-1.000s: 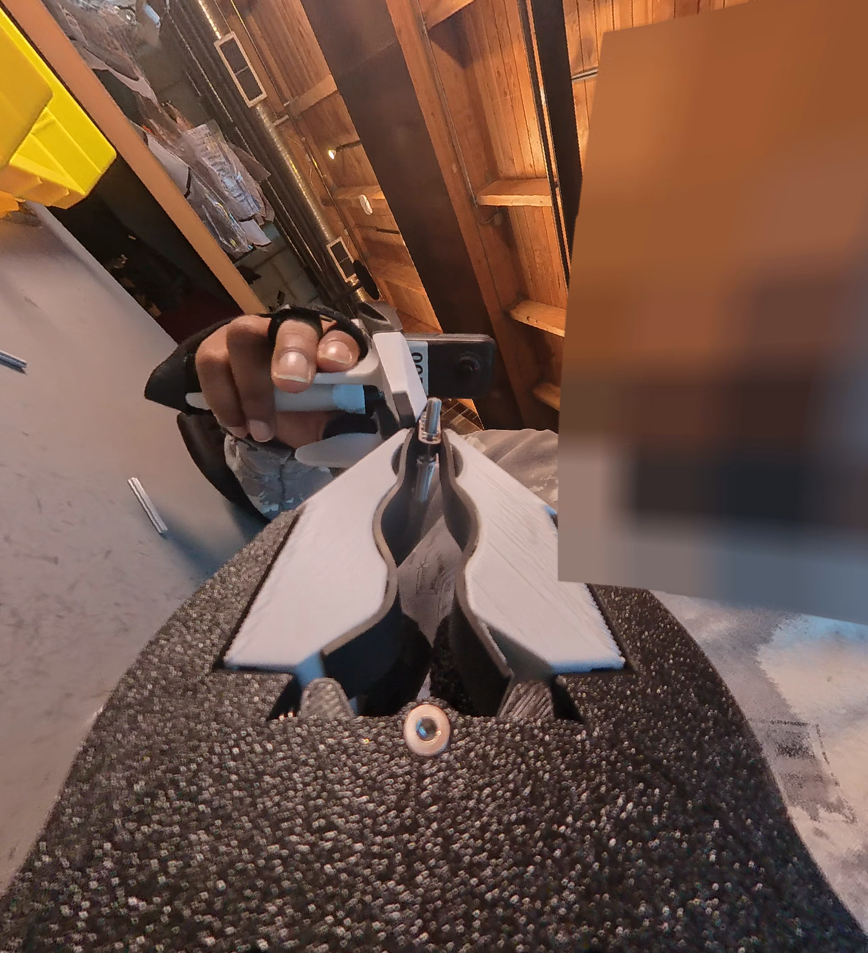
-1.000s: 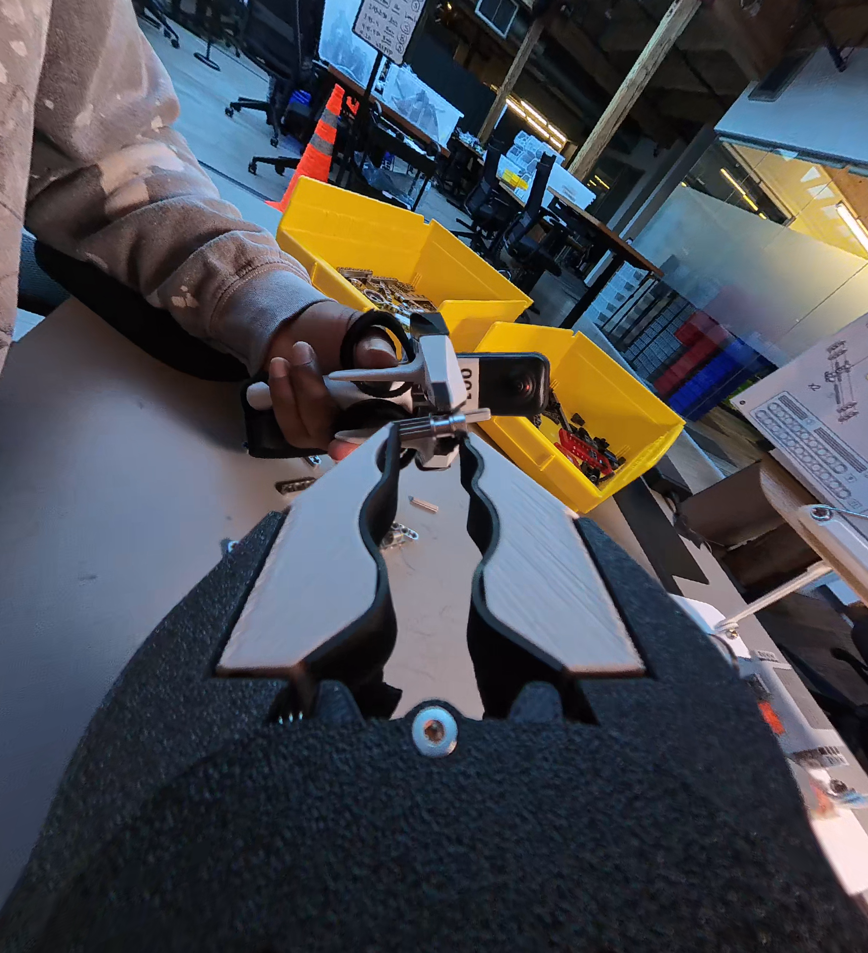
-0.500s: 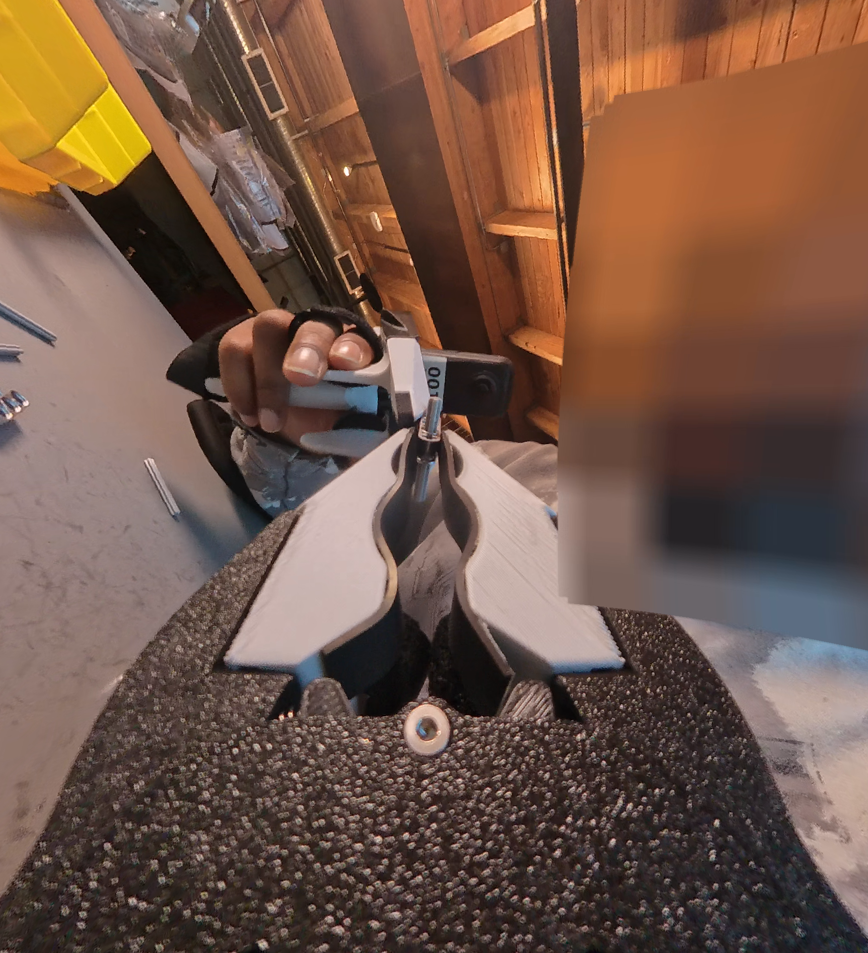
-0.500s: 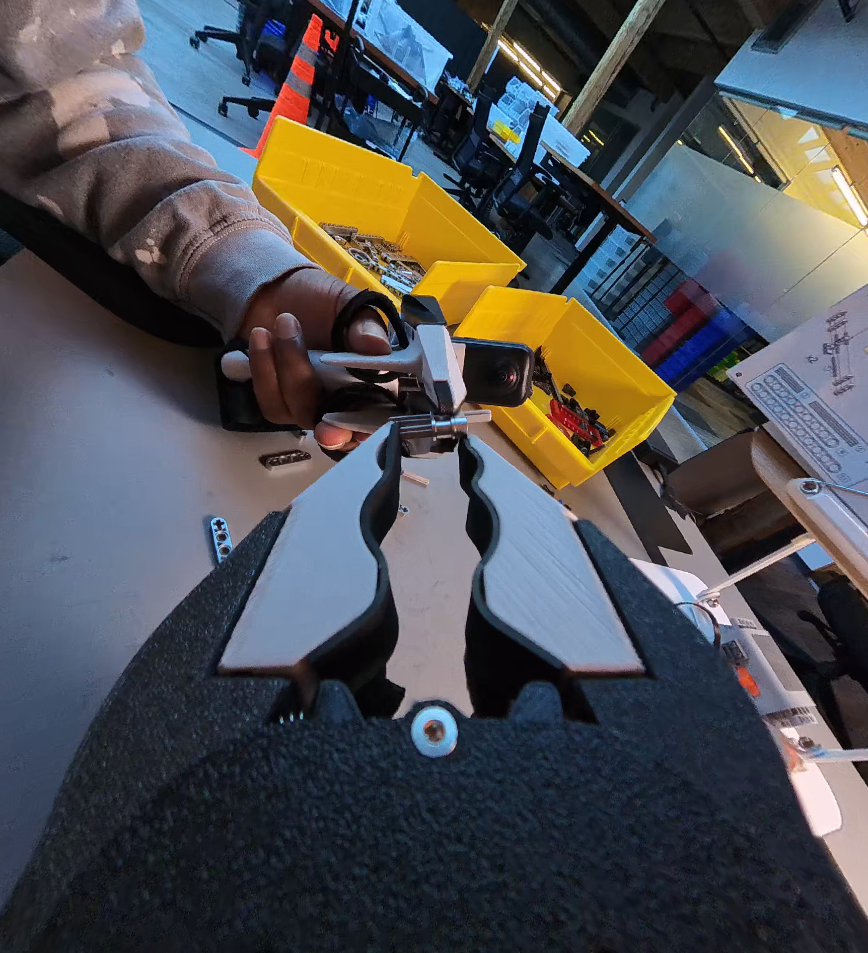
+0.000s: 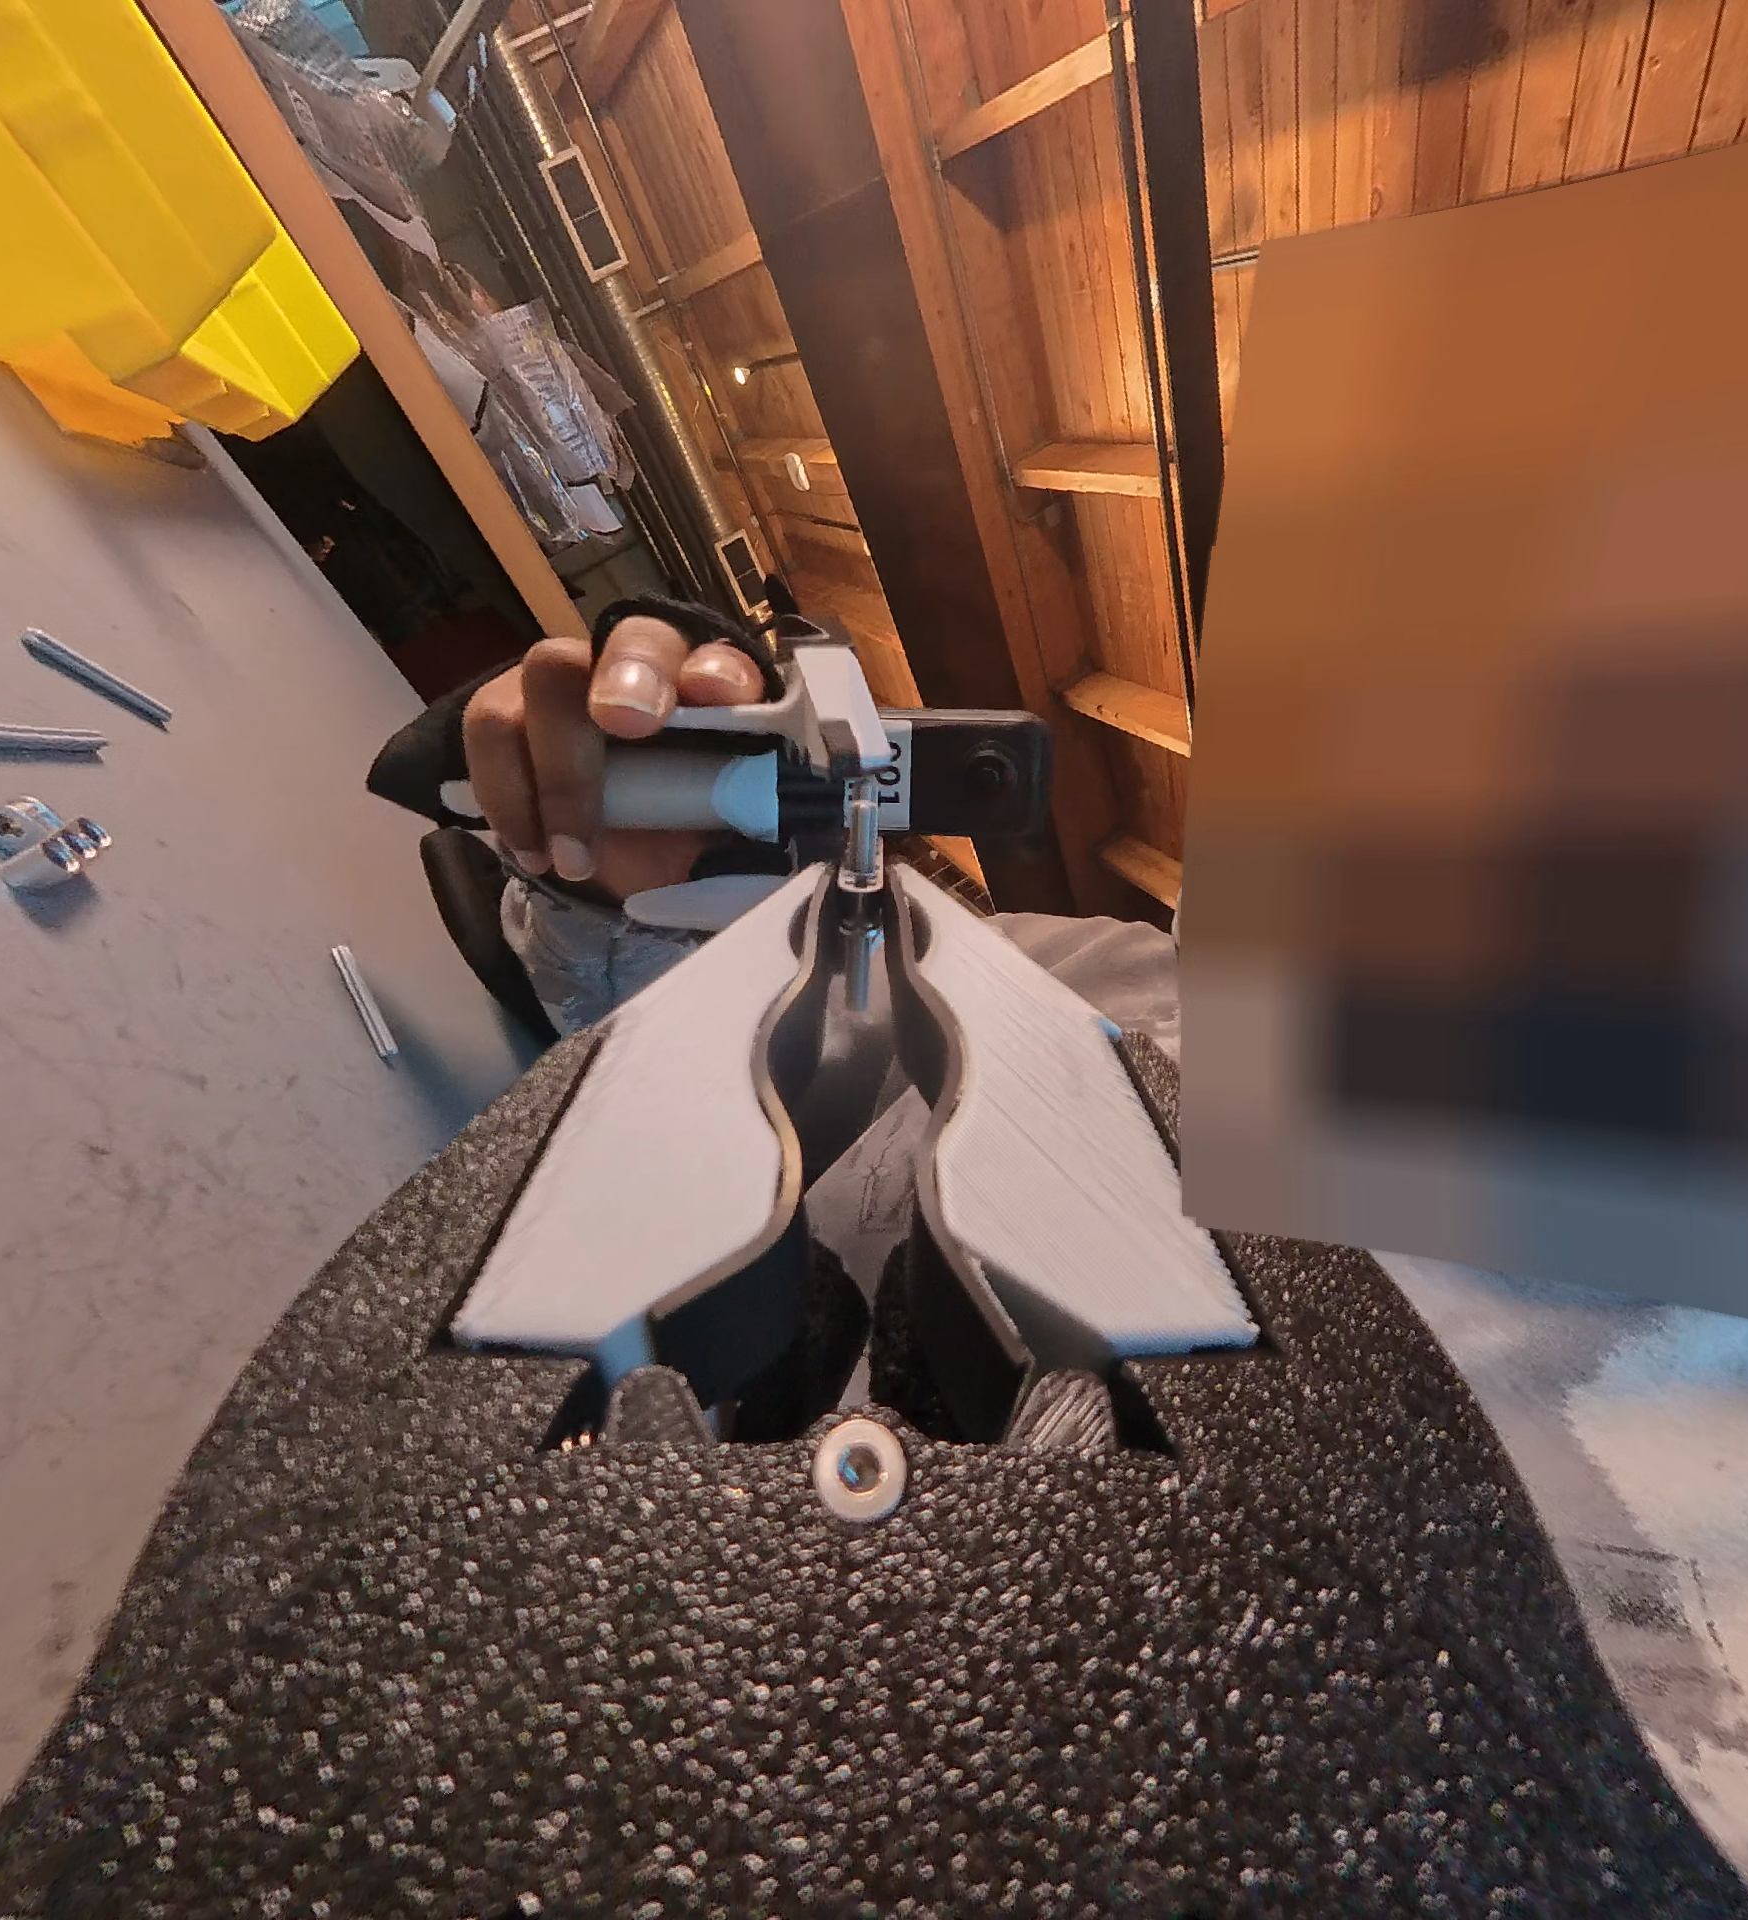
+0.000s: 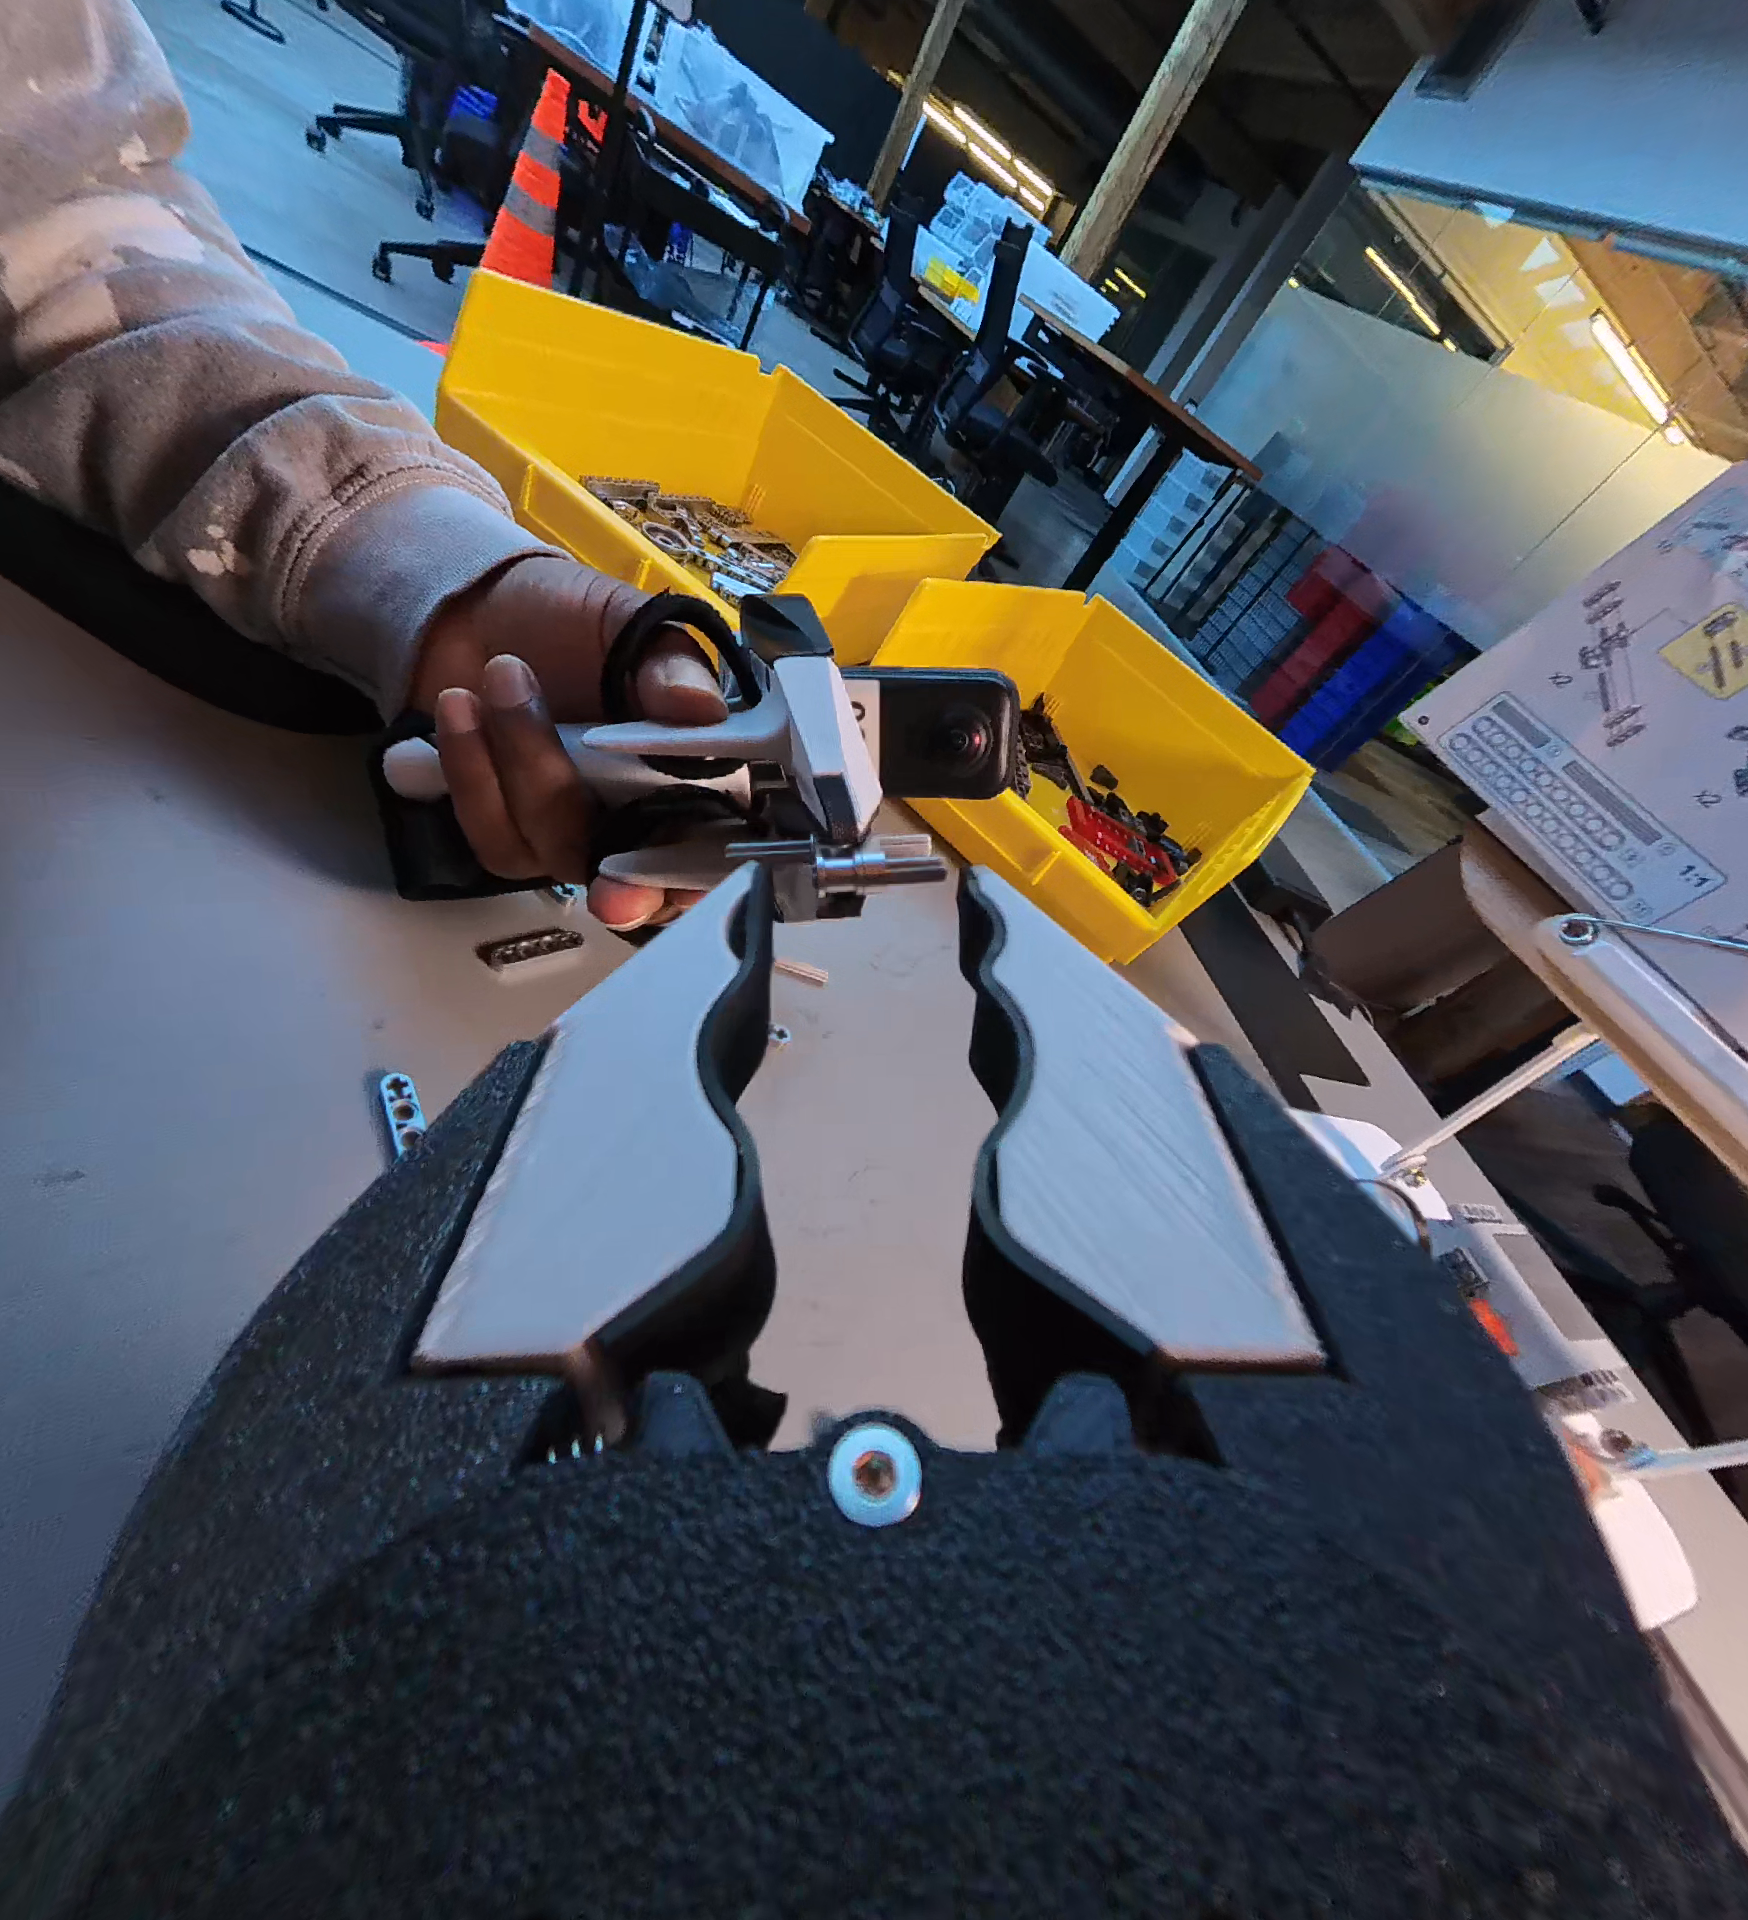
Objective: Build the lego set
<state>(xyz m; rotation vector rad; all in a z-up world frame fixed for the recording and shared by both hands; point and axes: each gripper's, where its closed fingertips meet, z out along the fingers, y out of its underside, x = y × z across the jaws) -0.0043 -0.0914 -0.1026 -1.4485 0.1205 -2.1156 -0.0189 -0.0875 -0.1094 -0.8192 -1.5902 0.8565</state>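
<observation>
A small silver axle with collars [image 5: 859,878] is pinched upright between the tips of my left gripper [image 5: 862,885], which is shut on it above the table. In the right wrist view the same axle [image 6: 854,864] lies crosswise just beyond my right gripper [image 6: 865,896]. The right gripper's jaws stand apart on either side of the axle and do not grip it. Each view shows the other gripper held in a person's hand [image 6: 537,748], just beyond the axle.
Two yellow bins [image 6: 641,416] [image 6: 1140,665] of small parts stand behind on the grey table [image 6: 122,987]. A printed sheet on a stand [image 6: 1680,717] is at the right. Loose beams [image 6: 532,948] [image 6: 400,1110], pins [image 5: 96,675] [image 5: 366,1003] and a connector [image 5: 44,844] lie about.
My right gripper's jaws have widened and no longer pinch the axle's ends. My left gripper keeps hold of the axle. Both views have shifted a little over the table.
</observation>
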